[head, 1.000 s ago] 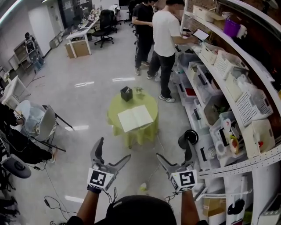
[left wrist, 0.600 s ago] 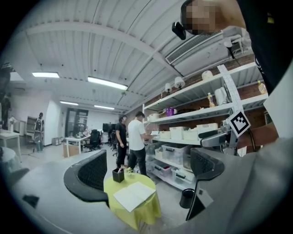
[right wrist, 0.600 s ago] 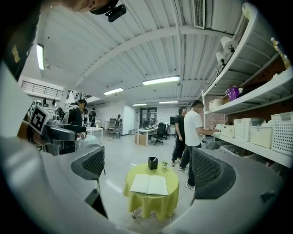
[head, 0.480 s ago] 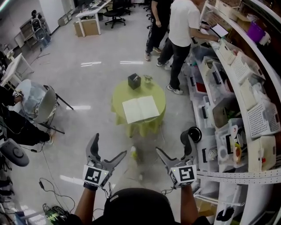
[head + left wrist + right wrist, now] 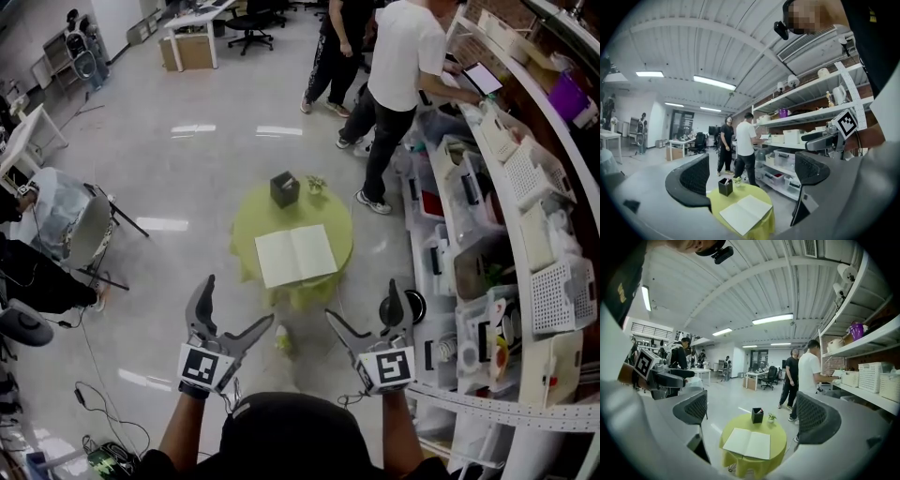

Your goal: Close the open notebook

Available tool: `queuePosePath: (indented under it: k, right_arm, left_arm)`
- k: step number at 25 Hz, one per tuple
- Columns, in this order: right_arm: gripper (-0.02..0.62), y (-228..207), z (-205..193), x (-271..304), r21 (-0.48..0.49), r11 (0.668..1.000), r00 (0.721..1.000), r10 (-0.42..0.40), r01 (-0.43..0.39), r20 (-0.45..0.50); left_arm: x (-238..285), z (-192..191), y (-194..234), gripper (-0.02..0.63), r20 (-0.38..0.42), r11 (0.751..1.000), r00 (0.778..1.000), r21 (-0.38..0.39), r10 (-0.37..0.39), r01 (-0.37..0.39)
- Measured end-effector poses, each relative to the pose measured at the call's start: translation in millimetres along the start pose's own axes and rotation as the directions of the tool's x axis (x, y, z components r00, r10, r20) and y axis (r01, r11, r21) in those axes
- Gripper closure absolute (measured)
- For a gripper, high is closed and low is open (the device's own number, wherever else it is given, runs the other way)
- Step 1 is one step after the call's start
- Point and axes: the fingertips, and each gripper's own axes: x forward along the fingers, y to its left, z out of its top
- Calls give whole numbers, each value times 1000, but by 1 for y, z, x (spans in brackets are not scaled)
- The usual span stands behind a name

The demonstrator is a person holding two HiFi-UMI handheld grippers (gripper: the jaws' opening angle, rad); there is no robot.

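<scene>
An open notebook [image 5: 296,255] with blank white pages lies flat on a small round table with a yellow-green cloth [image 5: 339,232], some way ahead of me. It also shows in the left gripper view as the notebook [image 5: 746,213] and in the right gripper view as the notebook [image 5: 747,443]. My left gripper [image 5: 232,313] is open and empty, held in the air short of the table. My right gripper [image 5: 362,315] is open and empty too, level with the left one.
A black pen holder [image 5: 285,188] and a tiny potted plant [image 5: 315,185] stand at the table's far edge. Two people [image 5: 398,66] stand beyond it by long shelving [image 5: 525,216] with bins on the right. A chair [image 5: 80,234] stands at left.
The table and notebook have come closer and lower in the head view as I walked toward them. Both grippers stay open and keep the same pose.
</scene>
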Motion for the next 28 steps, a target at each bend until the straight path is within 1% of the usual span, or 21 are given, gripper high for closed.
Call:
queuePosePath:
  k: [6, 9, 12, 14, 17, 19, 22, 24, 26, 28]
  right_arm:
    - [27, -31, 7, 50, 3, 1000, 1000, -4, 4, -5]
    - [28, -41, 9, 76, -6, 1000, 1000, -2, 2, -14]
    - [29, -50, 7, 100, -16, 1000, 1000, -9, 9, -15]
    - [29, -54, 7, 113, -30, 999, 1000, -20, 20, -14]
    - [29, -56, 4, 128, -51, 999, 1000, -14, 13, -12]
    - [34, -57, 0, 135, -57, 998, 1000, -9, 7, -27]
    - [41, -63, -4, 145, -47, 999, 997, -29, 26, -70]
    - [43, -62, -5, 154, -41, 999, 997, -29, 26, -74]
    - [46, -60, -8, 162, -44, 999, 995, -31, 27, -93]
    - [46, -58, -16, 167, -55, 998, 994, -22, 16, -111]
  left_arm:
    - [56, 4, 29, 26, -12, 1000, 1000, 5, -24, 24]
    - [79, 5, 45, 26, -4, 999, 1000, 14, -30, 30]
    - [97, 0, 62, 26, 2, 999, 1000, 27, -30, 30]
    - [107, -7, 72, 26, 4, 999, 1000, 19, -29, 29]
    - [119, -22, 90, 26, -23, 1000, 1000, 9, -10, 11]
    - [124, -30, 98, 26, -39, 1000, 999, -1, -3, 3]
    - [128, -39, 101, 26, -51, 1000, 999, -27, -15, 14]
    - [130, -43, 104, 26, -57, 999, 998, -26, -20, 18]
    - [130, -46, 111, 26, -64, 1000, 998, -14, -3, 2]
    - [129, -50, 121, 26, -72, 999, 997, -16, 29, -30]
